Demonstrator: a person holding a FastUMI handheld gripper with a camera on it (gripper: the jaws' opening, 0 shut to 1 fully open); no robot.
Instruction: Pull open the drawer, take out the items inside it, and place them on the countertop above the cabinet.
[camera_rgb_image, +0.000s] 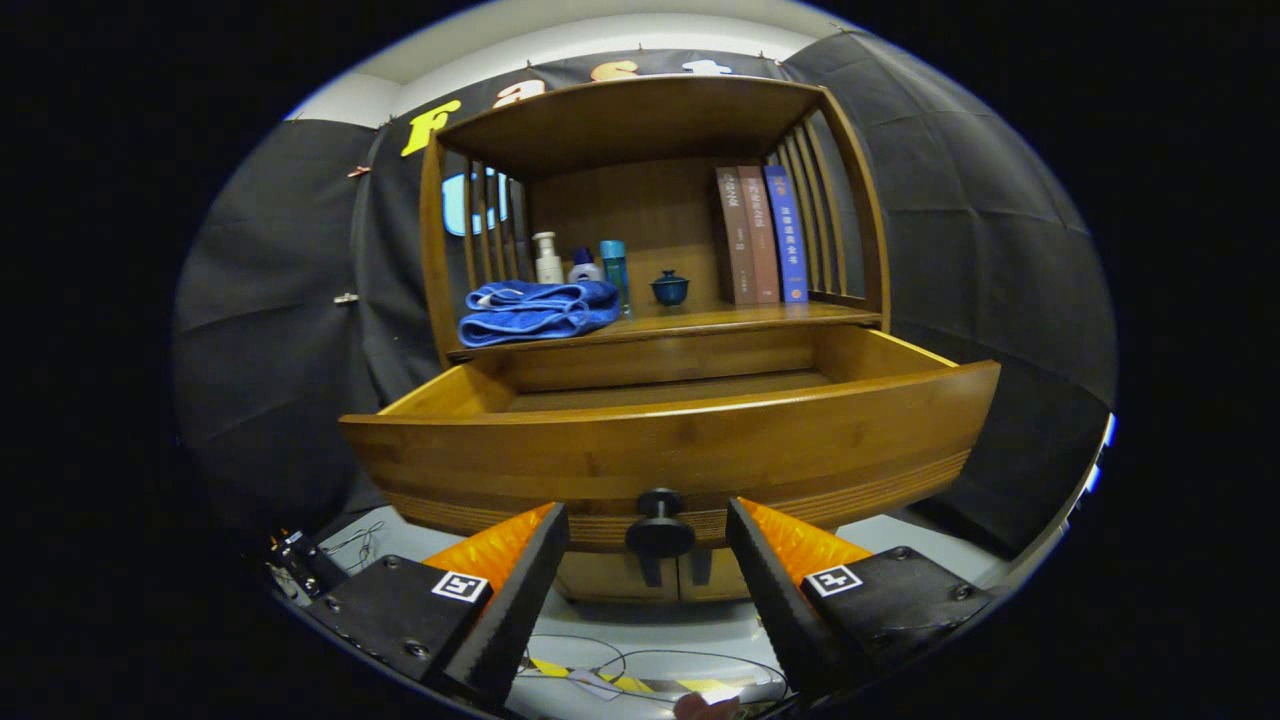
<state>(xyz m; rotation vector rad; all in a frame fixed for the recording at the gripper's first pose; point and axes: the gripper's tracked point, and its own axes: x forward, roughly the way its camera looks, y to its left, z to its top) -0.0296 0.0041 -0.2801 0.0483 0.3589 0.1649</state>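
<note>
The gripper (648, 560) has its fingers apart, and the dark round knob (660, 530) stands between them, untouched. The knob belongs to the wooden drawer (680, 450), which is pulled out of the cabinet. On the countertop (740, 320) above lie a folded blue towel (538, 311), three bottles (580, 265), a small blue lidded cup (669, 288) and three books (762, 235).

We count three books (762, 235), three bottles (583, 266), one folded blue towel (538, 311), one lidded blue cup (669, 288), one open drawer (670, 455).
</note>
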